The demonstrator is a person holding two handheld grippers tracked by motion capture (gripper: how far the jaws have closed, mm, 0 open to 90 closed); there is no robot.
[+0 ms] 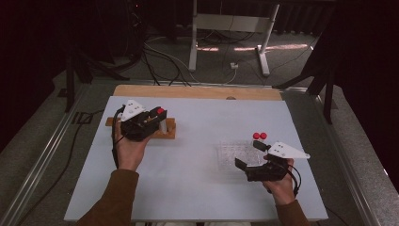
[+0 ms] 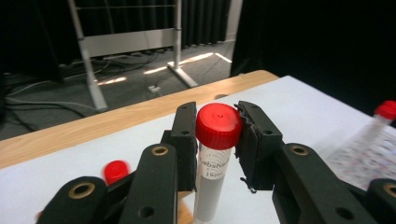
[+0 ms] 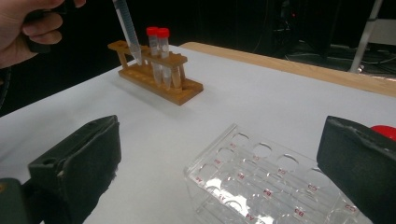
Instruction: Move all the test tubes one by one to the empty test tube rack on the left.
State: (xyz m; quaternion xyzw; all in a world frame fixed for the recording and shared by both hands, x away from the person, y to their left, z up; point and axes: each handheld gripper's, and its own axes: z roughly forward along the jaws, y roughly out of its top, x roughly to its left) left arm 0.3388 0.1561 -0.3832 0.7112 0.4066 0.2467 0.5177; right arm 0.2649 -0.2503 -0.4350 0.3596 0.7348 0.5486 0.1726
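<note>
Centrally, the left gripper (image 2: pixel 218 140) pinches a red-capped tube (image 2: pixel 215 158) just below its cap, jaws pressed against both sides. In the right gripper view the tube's tapered tip (image 3: pixel 137 56) hangs tilted over the near end of the wooden rack (image 3: pixel 156 77), apart from the two capped tubes (image 3: pixel 158 49) standing in it. The step in hand appears to be transferring tubes between the wooden rack and the clear plastic rack (image 3: pixel 271 184), which lies just ahead of the right gripper (image 1: pixel 251 157); whether the held tube is leaving or entering the wooden rack cannot be told. The right gripper's jaws stand spread, holding nothing. Two red-capped tubes (image 1: pixel 259 136) stand at the clear rack's far edge. The next move likely calls for keeping the tube upright and aligning its tip with a hole.
</note>
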